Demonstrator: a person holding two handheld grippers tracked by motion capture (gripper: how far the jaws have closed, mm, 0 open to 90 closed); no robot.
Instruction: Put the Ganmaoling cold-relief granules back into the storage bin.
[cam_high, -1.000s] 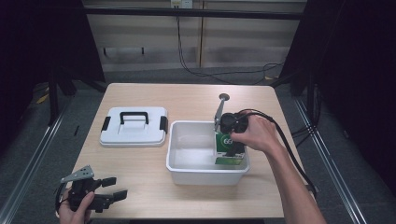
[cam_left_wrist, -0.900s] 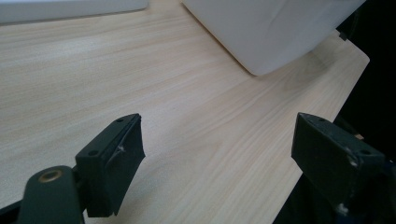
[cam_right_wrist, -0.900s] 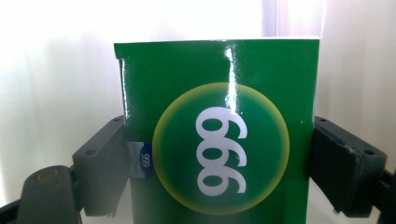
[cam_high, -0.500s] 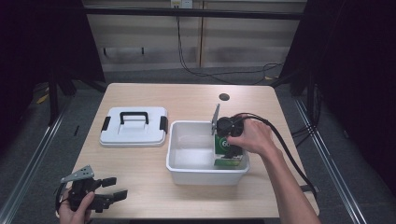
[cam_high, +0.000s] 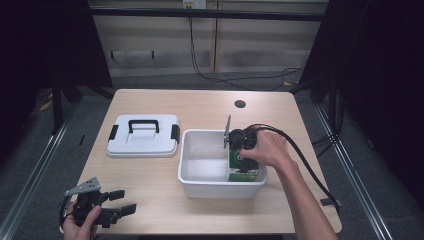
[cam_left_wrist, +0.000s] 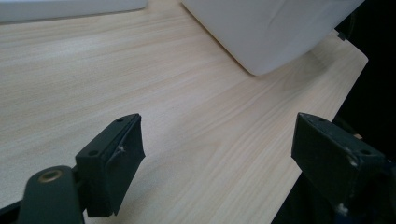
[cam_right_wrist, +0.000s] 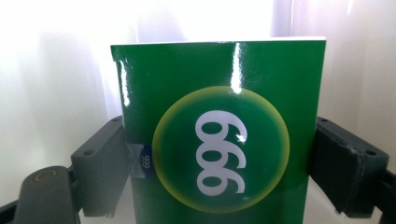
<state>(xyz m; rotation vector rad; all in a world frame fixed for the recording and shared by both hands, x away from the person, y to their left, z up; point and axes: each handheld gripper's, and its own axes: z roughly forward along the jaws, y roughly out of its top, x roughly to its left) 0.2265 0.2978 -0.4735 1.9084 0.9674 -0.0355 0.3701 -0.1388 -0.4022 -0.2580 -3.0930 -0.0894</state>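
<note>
A person's right hand (cam_high: 265, 148) holds the right gripper (cam_high: 243, 165) down inside a white plastic bin (cam_high: 200, 185) that sits toward the near right of a pale wood worktop (cam_high: 210, 107), its two black jaws clamped on either side of a glossy green box (cam_right_wrist: 219, 135). Seen in the right gripper view, the box fills the space between the jaws and carries a round emblem, a darker green disc ringed in yellow-green, with the white numerals "999" printed sideways; a small blue tag at the box's left edge, beside the jaw, repeats "999" in tiny white figures. In the high view the box stands at the bin's right end, near the front wall, with part of its green face and emblem showing below the hand. A black cable (cam_high: 300, 160) loops from the gripper across the person's forearm and off the worktop's right edge. Just left of the bin lies its white lid (cam_high: 142, 142), flat on the worktop, with a black handle and black side clips. At the near left corner the left hand (cam_high: 80, 227) rests the left gripper (cam_high: 122, 200) low over the wood, its jaws spread wide apart and grasping nothing; the left gripper view shows bare wood grain between them and the bin's white corner beyond. A small dark round hole (cam_high: 240, 104) marks the worktop's far side.
</note>
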